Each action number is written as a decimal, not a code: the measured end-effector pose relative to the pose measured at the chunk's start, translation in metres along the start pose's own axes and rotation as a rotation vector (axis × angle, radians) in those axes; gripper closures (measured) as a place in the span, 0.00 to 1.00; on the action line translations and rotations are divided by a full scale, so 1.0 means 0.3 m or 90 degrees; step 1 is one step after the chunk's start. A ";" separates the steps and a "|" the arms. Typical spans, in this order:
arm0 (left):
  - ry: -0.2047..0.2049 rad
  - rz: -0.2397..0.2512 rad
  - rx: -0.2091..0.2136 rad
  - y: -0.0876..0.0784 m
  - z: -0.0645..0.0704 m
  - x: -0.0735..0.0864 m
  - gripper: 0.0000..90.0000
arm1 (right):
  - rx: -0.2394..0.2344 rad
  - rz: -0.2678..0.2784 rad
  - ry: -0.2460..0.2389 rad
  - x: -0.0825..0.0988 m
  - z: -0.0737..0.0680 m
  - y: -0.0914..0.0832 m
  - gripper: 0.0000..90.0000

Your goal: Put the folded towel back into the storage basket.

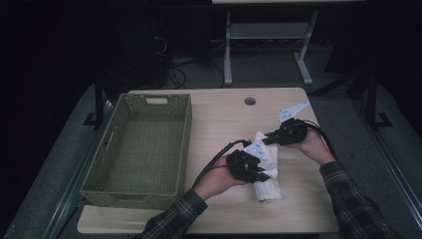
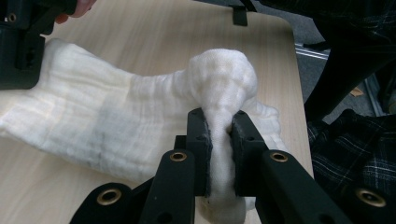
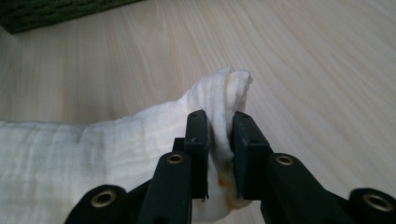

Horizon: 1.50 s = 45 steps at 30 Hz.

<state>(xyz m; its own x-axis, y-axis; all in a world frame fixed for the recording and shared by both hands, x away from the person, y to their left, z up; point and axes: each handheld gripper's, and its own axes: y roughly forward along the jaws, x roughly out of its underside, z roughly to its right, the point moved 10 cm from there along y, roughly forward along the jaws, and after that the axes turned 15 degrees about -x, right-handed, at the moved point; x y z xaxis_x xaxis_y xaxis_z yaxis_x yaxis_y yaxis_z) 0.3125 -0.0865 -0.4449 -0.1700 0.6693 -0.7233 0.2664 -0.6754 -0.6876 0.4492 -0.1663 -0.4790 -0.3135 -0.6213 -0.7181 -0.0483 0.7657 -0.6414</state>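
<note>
Cloth [image 1: 267,185] — green basket [image 1: 141,149] well left

In the high view my left black two-jaw gripper [image 1: 263,175] and hand cover the middle of the crumpled white gauze cloth [image 1: 266,186], so the pinch itself is too small & dark to read there. Same w/ my right black two-jaw gripper [image 1: 267,137]: its jaws merge into the cloth's far end. In the left gripper view the cloth [image 2: 116,116] runs off the left edge and its bottom fold is hid behind my jaws. In the right gripper view the cloth [image 3: 93,154] is cut by the left & bottom edges. The green woven rectangular basket [image 3: 56,11] is just a blurred strip at the top edge. My plaid sleeves run off the bottom of the high view.
</note>
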 end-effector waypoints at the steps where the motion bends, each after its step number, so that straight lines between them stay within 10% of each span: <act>1: 0.000 0.000 -0.003 -0.007 -0.002 -0.003 0.88 | 0.000 0.001 -0.005 -0.014 -0.001 -0.001 0.86; 17: -0.003 0.002 -0.043 -0.180 -0.088 -0.017 0.88 | -0.013 0.010 -0.031 -0.164 -0.010 0.024 0.86; 45: -0.037 0.043 -0.105 -0.537 -0.276 0.126 0.88 | -0.031 -0.001 -0.108 -0.555 -0.051 0.172 0.86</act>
<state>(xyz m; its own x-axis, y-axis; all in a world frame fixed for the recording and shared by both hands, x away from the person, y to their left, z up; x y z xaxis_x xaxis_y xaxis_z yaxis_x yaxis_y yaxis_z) 0.3417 0.0734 -0.3562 -0.2000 0.6015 -0.7734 0.4309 -0.6549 -0.6208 0.4844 -0.0209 -0.3883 -0.1486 -0.6388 -0.7549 -0.0953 0.7691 -0.6320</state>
